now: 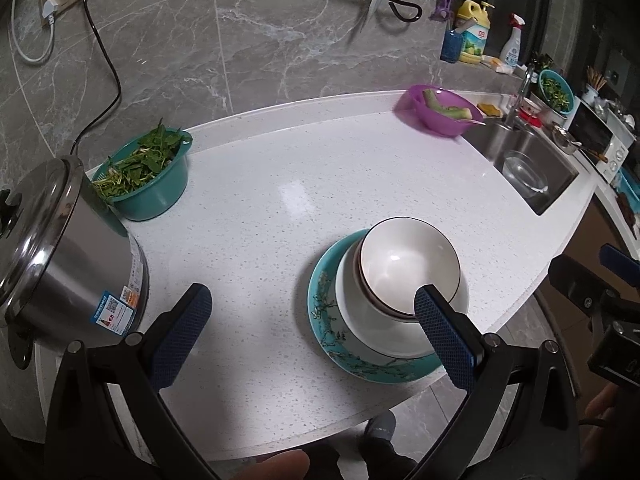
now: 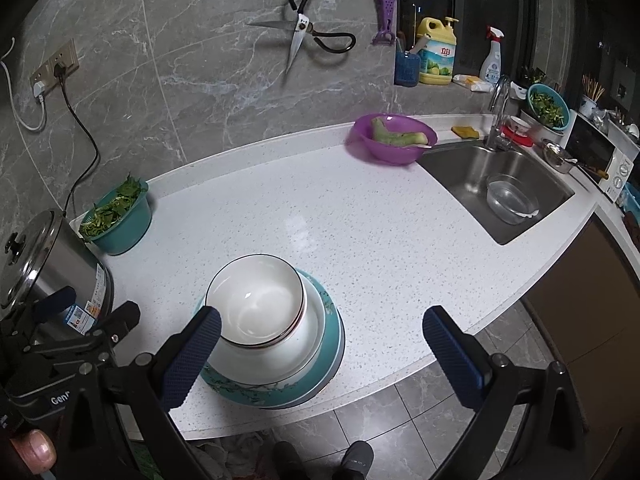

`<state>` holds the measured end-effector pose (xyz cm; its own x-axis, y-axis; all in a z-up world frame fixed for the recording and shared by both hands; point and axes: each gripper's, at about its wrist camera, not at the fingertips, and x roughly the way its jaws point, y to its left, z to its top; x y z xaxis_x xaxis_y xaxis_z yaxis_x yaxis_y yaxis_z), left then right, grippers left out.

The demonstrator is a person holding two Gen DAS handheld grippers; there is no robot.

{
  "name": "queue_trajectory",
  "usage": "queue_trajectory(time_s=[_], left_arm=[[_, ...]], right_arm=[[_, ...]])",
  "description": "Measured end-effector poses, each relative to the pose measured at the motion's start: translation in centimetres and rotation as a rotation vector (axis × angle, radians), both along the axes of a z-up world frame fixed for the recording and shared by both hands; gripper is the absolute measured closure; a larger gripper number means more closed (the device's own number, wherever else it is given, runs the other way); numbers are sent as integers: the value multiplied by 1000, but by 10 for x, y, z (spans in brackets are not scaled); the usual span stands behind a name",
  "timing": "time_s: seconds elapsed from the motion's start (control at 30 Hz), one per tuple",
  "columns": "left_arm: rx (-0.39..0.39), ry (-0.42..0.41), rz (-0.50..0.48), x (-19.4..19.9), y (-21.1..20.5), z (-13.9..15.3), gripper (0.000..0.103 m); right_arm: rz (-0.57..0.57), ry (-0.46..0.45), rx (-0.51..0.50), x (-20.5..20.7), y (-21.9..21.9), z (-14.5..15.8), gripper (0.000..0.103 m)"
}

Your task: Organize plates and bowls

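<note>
My left hand-held gripper (image 1: 312, 328) is spread wide with nothing in it. My right hand-held gripper (image 2: 320, 344) is likewise apart and bare. Both hover above the near part of the table (image 1: 280, 184), not touching the stack.

Stack: white bowls (image 1: 408, 264) nested, sitting in a teal plate (image 1: 360, 364). In the left wrist view it lies at 3 o'clock from gripper centre, the right pad overlapping the top bowl's rim in the picture; contact cannot be told. In the right wrist view the bowls (image 2: 256, 300) and plate (image 2: 280, 396) sit at 9 o'clock, behind the left pad.

Judgement: stacking looks done or nearly so. The top bowl leans slightly off centre. If correcting, close one pad pair across the rim, lift straight, and reseat level; avoid side pushes.

Edges: the plate sits close to the table's near edge, so any nudge should go toward 12 o'clock. The pot (image 1: 68, 256) stands at 9 o'clock, the green basin (image 1: 152, 184) at 11, the purple basin (image 1: 440, 110) and sink (image 1: 532, 168) at 1 to 2. The middle of the table is bare, with ample room there.
</note>
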<state>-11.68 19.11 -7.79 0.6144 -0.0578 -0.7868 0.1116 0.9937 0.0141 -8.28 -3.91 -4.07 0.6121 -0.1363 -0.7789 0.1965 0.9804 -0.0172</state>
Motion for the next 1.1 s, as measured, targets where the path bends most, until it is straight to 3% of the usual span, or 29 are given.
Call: queue_trajectory(time_s=[1.1], left_arm=[[32, 2, 8, 2, -24, -6, 0]], right_arm=[[-3, 10, -1, 5, -12, -3, 0]])
